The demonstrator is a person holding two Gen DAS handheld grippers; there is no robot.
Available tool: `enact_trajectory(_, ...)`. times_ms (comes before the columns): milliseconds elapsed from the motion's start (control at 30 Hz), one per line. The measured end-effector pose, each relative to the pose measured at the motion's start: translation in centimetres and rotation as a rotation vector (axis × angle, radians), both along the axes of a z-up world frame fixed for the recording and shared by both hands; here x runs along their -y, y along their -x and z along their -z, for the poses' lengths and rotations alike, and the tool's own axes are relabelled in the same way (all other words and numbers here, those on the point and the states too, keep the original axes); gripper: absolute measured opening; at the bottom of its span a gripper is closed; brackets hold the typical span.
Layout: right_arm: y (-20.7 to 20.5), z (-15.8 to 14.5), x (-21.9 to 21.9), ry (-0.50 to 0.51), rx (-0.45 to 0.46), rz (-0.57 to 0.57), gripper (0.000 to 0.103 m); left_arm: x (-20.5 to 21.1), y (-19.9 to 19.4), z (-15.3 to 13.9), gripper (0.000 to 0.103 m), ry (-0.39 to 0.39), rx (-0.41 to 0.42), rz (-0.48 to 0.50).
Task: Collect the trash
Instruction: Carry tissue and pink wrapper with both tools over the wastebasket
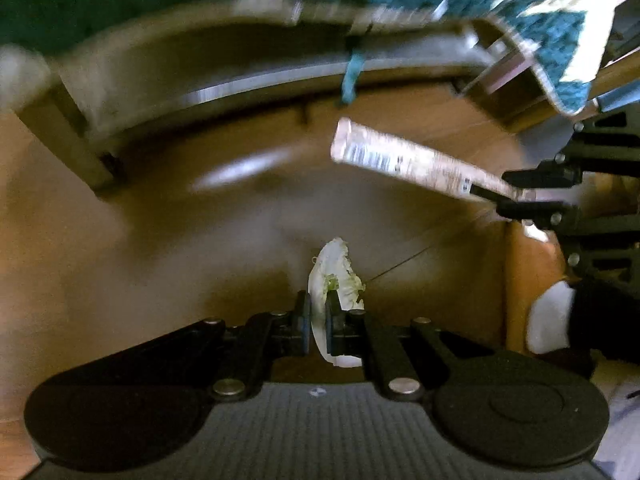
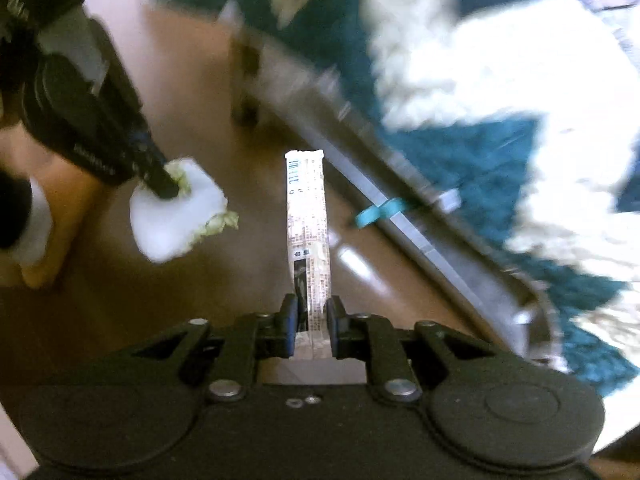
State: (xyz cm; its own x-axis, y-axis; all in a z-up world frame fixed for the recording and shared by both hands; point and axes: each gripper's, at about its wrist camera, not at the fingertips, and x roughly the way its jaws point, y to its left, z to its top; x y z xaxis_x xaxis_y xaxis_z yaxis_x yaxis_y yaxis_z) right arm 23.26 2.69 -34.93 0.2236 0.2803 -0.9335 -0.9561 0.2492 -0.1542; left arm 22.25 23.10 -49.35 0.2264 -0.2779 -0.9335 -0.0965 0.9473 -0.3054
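Tissue (image 1: 334, 276) and wrapper (image 2: 308, 236) between separate jaws.

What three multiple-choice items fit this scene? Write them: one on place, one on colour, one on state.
1. The printed wrapper is: A) on the floor B) between the right gripper pads C) on the rug
2. The rug is: A) red and black B) plain grey C) teal and cream
3. The left gripper is: A) shut on the white scrap B) open, empty C) shut on a bottle

B: pads clamp the wrapper's end. C: both colours show. A: pads pinch the scrap.
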Motion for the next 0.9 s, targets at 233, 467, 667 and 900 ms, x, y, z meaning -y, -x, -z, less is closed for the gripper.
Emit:
enact_trajectory(233, 0.1, -9.8, 2.8, -0.155, 0.109, 0.126, 0.014, -0.2, 0.2, -11.5, 0.007, -0.048, 0.181, -0.110)
enact_trajectory(467, 2.0, -20.3, 7.1, -0.343, 0.247, 0.221, 0.013, 1.3, 1.2, -23.4, 0.007, -0.064, 0.416, -0.221)
enact_trajectory(667, 2.8, -27.7, 12.0, -0.461, 0.364, 0.295, 0.013, 5.0, 2.1, -31.9, 0.007, -0.062, 0.577, -0.241)
enact_trajectory(900, 2.6, -35.5, 19.1, -0.545, 0.513, 0.379, 0.013, 10.8, 1.3, -41.5, 0.007, -0.089, 0.767, -0.197)
